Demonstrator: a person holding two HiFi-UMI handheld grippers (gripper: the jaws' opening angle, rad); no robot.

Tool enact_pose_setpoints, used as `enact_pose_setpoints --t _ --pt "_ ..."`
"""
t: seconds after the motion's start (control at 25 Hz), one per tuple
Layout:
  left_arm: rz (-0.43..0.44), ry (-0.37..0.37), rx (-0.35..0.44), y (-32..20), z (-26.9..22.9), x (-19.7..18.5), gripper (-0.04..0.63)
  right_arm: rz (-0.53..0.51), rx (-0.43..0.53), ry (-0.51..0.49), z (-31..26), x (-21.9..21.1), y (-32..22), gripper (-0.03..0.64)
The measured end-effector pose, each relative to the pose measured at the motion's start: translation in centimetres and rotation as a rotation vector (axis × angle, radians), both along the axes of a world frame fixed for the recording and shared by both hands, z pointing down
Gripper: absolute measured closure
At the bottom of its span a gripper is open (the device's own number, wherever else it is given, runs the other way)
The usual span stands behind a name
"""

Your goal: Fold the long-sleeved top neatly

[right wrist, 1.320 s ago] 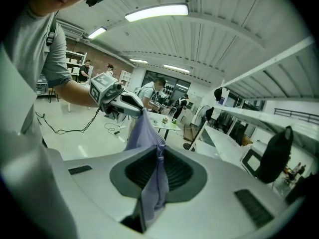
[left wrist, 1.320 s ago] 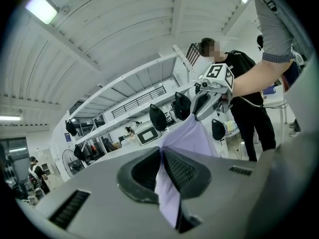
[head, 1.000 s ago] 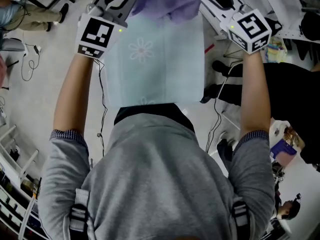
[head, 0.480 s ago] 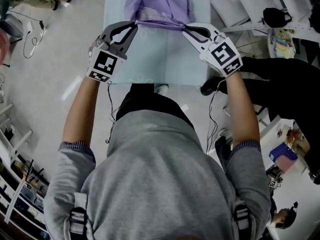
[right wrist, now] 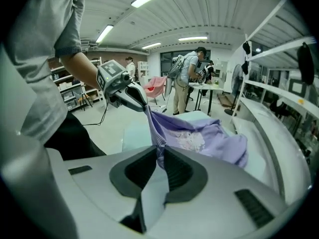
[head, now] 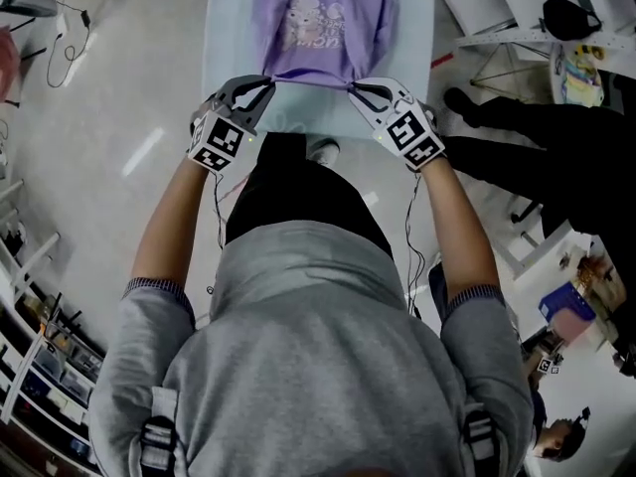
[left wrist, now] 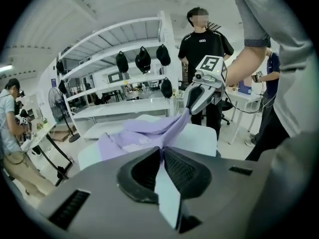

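while gripping the long-sleeved top (head: 323, 23) by its near hem, holds that hem taut above the desk (head: 221, 38) near end | left gripper (head: 266, 82), right gripper (head: 355, 87): fingers closed on one hem corner each | stage: spread print-up, no fold yet | left: sleeves, body

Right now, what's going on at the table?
A person holds a gripper in each hand. The left gripper and right gripper are each shut on the near hem of the purple long-sleeved top, pulling that edge taut between them. The rest of the top lies print-up on the pale blue table.
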State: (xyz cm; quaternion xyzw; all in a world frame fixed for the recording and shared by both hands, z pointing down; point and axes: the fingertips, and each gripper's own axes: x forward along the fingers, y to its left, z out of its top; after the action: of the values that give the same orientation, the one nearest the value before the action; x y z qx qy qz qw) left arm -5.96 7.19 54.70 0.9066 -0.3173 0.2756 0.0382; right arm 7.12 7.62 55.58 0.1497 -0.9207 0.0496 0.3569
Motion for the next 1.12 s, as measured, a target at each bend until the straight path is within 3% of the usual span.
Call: enact_pose_setpoints --t 0.44,0.8,1.0,1.12 --pt "0.067 -0.056 -0.19 7.0 11.4 -0.9 0.551 0.083 -0.076 0.099 11.8 -0.9 7.5 0.558" --pt "0.088 -0.057 -0.319 10.0 16.3 -0.7 0.547 0.091 -0.177 0.164 16.0 -0.6 10.7 0.544" --pt "0.038 0.002 -0.361 10.1 15.3 -1.2 0.419 0.114 -0.223 0.156 15.4 -0.3 11.3 0.437" --pt "-0.02 0.046 -0.341 8.6 12.2 -1.8 0.399 0.167 -0.212 0.11 12.8 0.1 10.1 0.413"
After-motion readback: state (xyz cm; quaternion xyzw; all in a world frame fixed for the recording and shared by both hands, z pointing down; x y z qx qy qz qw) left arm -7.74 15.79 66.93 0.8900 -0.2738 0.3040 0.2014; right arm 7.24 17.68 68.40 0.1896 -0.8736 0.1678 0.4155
